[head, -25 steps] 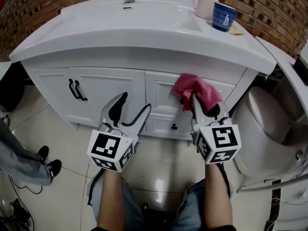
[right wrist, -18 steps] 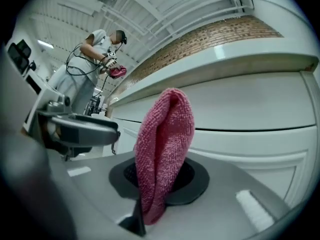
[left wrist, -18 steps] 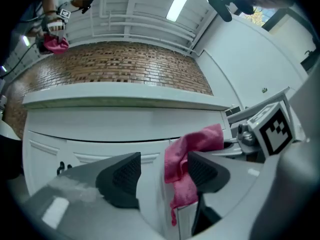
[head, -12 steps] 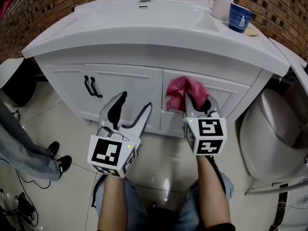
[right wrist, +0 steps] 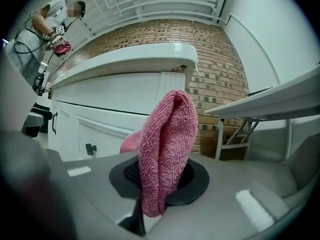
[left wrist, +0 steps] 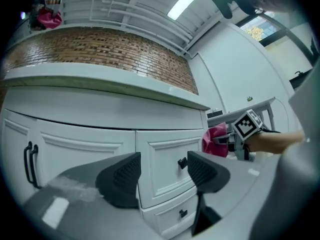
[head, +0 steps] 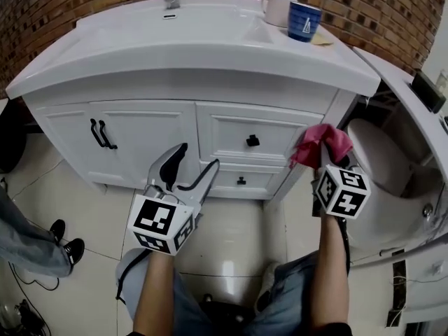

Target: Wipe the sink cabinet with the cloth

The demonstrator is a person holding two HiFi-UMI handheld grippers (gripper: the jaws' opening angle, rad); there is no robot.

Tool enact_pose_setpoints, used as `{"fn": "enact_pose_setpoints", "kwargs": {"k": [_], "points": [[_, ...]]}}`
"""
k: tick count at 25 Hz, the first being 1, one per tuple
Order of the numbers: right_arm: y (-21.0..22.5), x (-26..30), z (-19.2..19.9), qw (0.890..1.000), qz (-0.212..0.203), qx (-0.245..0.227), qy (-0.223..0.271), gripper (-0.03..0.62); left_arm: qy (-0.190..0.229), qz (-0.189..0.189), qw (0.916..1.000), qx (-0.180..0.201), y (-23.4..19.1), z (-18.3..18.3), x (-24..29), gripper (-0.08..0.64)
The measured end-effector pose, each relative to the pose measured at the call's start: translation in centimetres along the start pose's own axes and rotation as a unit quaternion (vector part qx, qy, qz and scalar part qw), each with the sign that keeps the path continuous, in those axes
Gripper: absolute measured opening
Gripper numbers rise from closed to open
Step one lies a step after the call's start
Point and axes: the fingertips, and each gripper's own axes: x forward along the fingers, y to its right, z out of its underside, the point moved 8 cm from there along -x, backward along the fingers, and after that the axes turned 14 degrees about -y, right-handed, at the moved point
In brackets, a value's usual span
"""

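One cloth [head: 320,142] clamped lengthwise in right gripper [head: 327,161] jaws, pointing at sink cabinet [head: 140,128] corner, left gripper [head: 197,158] jaws apart

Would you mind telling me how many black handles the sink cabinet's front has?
4: left bar handle and right bar handle side by side on the doors, upper drawer knob, lower drawer knob. The cloth may hide more at the right end.

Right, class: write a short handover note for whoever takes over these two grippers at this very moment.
Left gripper: open, empty, pointed at the drawers.
Right gripper: shut on the pink cloth, at the right front corner of the cabinet.
Done: cannot tell how much has been wiped.
Left: wipe the cabinet front with the cloth.
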Motion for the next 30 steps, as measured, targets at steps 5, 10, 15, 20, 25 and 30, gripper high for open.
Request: {"fn": "enact_pose_setpoints", "kwargs": {"k": [5, 10, 15, 20, 25, 30], "points": [[-3.9, -0.9, -1.1, 0.996, -0.082, 0.004, 0.034, 0.060, 0.009, -0.022, 0.9997, -0.004, -0.6, -0.2, -0.9, 0.304], [-14.9, -0.7, -2.0, 0.972, -0.223, -0.051, 0.057, 0.060, 0.015, -0.068, 0.9976, -0.001, -2.3, -0.2, -2.9, 0.304], [-22.7, 1.4, -1.3, 0.954, -0.286, -0.075, 0.048, 0.060, 0.024, -0.103, 0.9944, -0.007, -3.9, 0.0, -5.2, 0.304], [-24.0, 3.4, -0.1, 0.963, -0.259, -0.074, 0.018, 0.060, 0.021, -0.113, 0.9934, 0.001, -4.2, 0.3, -5.8, 0.304], [-18.3, 2.9, 0.1, 0.981, -0.183, -0.069, -0.001, 0.060, 0.020, -0.098, 0.9950, 0.001, -4.0, 0.4, -4.9, 0.304], [-10.1, 1.6, 0.5, 0.994, -0.093, -0.062, -0.021, 0.060, 0.015, -0.069, 0.9975, 0.001, -3.0, 0.1, -3.4, 0.304]]}}
